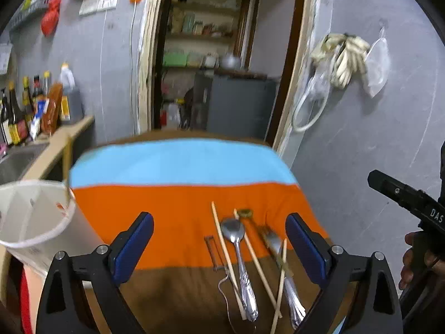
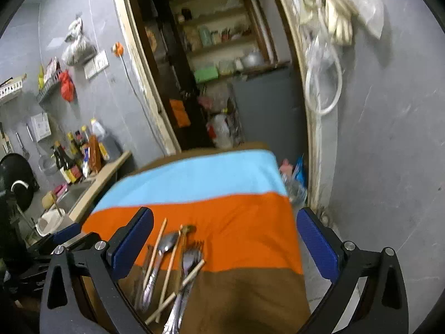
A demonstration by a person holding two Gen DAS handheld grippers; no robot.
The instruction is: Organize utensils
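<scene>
Both hand-held grippers, left [image 1: 219, 246] and right [image 2: 225, 243], gape wide, empty. I'd pinch the spoon [image 1: 239, 261] mid-handle: stiff, slick metal. Chopsticks [image 1: 225, 256] are light and would likely roll.

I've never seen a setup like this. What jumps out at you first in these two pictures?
The striped cloth, in blue, orange and brown bands, fills the middle of both views. On its near right part lies a loose pile of utensils: a spoon, a fork and wooden chopsticks. A white container stands at the left, and both grippers, left gripper and right gripper, hang open above the cloth.
</scene>
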